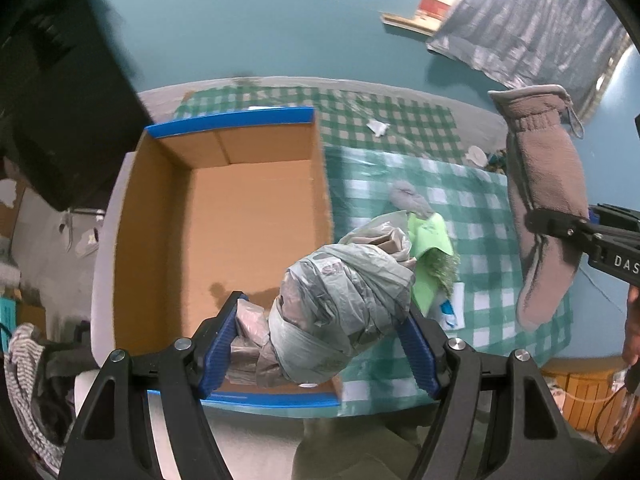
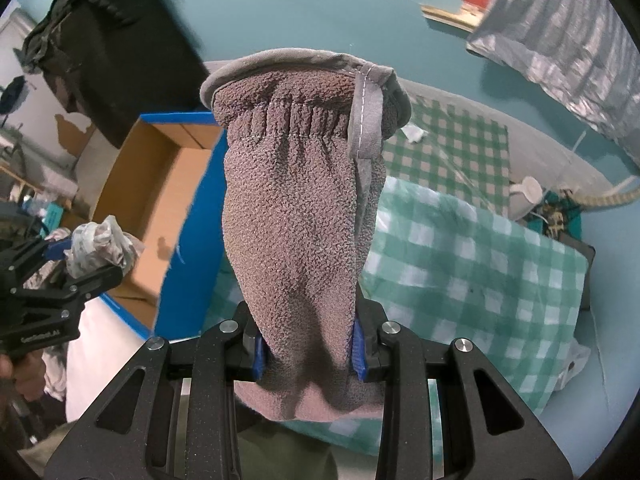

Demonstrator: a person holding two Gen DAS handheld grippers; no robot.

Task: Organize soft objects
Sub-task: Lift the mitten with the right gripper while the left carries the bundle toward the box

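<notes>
Both grippers loaded, over the box edge.
Left gripper (image 1: 320, 336) jaws clamp a plastic-bag bundle (image 1: 344, 312) above the cardboard box (image 1: 160, 184); right gripper (image 2: 308, 354) jaws pinch a fleece mitten (image 2: 296, 216) (cuff up).

My left wrist view looks down, close over the cardboard box (image 1: 248, 216). My right wrist view faces forward, mitten (image 2: 296, 224) filling it. Both share the box and checked cloth (image 1: 472, 208).

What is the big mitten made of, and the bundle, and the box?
The mitten looks like soft fleece: a nubbly, matte brown-grey pile with a gathered stretchy wrist and smooth fabric trim. The bundle seems to be thin plastic bags, crinkled, slightly shiny and see-through. The box looks like cardboard, plain brown and dull inside, blue along its edges.
</notes>
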